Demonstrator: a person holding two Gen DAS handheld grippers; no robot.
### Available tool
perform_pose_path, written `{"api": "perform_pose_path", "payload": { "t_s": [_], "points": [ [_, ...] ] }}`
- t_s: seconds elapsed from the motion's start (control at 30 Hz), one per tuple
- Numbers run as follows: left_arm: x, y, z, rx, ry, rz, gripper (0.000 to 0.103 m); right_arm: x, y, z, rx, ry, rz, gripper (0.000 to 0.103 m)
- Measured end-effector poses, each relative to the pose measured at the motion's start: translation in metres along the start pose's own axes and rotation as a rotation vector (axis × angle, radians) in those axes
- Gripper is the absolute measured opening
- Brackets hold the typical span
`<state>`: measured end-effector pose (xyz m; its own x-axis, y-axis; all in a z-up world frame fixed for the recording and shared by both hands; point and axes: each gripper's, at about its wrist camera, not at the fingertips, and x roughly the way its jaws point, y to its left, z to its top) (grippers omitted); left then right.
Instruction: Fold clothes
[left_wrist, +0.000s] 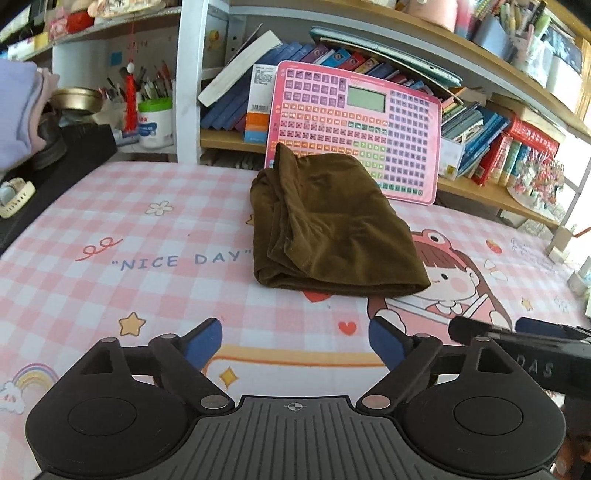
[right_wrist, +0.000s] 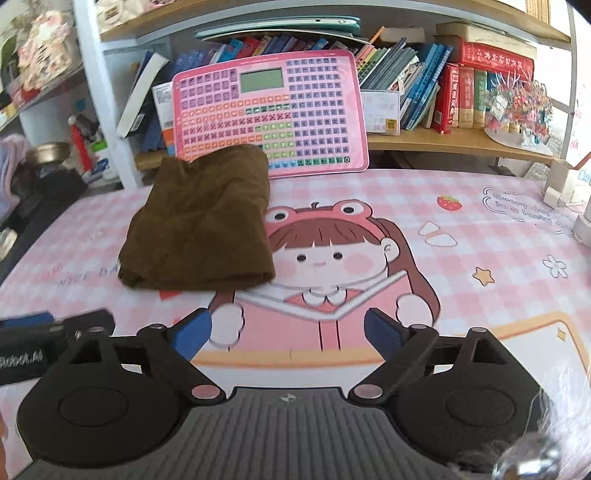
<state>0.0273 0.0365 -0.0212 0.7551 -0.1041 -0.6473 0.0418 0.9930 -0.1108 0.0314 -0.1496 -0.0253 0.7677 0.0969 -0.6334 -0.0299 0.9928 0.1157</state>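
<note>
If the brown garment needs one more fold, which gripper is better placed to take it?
Left, marginally. The folded brown garment lies nearly straight ahead of the left gripper, but off to the left of the right gripper. Both are open, empty and short of it.

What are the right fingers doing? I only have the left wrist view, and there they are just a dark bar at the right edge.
Observer: The right gripper is open. Between its blue fingers there is only the printed mat, no cloth.
Operator: Is the clothing straight ahead of it?
Observer: No. In the right wrist view the folded brown garment lies ahead and off to the left, apart from both fingers. Straight ahead is the girl drawing on the mat.
</note>
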Motion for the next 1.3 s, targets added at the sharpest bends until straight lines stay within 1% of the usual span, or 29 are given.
{"api": "perform_pose_path", "payload": {
  "t_s": [0.17, 0.27, 0.47, 0.67, 1.3],
  "points": [
    [-0.005, -0.009, -0.007, 0.02, 0.011, 0.04, 0.094, -0.009, 0.002, -0.009, -0.012, 0.01, -0.024, 0.093],
    [-0.007, -0.01, -0.008, 0.019, 0.012, 0.054, 0.098, -0.012, 0.002, -0.01, -0.021, 0.01, -0.024, 0.093],
    [-0.008, -0.008, -0.008, 0.02, 0.013, 0.078, 0.098, -0.015, 0.003, -0.009, -0.032, -0.001, -0.012, 0.094],
    [-0.008, -0.009, -0.01, 0.059, 0.013, 0.098, 0.099, -0.015, 0.005, -0.009, -0.027, 0.003, -0.007, 0.094],
    [-0.004, -0.006, -0.007, 0.077, 0.026, 0.085, 0.099, -0.015, 0.011, -0.01, -0.027, 0.015, -0.038, 0.095]
  ]
}}
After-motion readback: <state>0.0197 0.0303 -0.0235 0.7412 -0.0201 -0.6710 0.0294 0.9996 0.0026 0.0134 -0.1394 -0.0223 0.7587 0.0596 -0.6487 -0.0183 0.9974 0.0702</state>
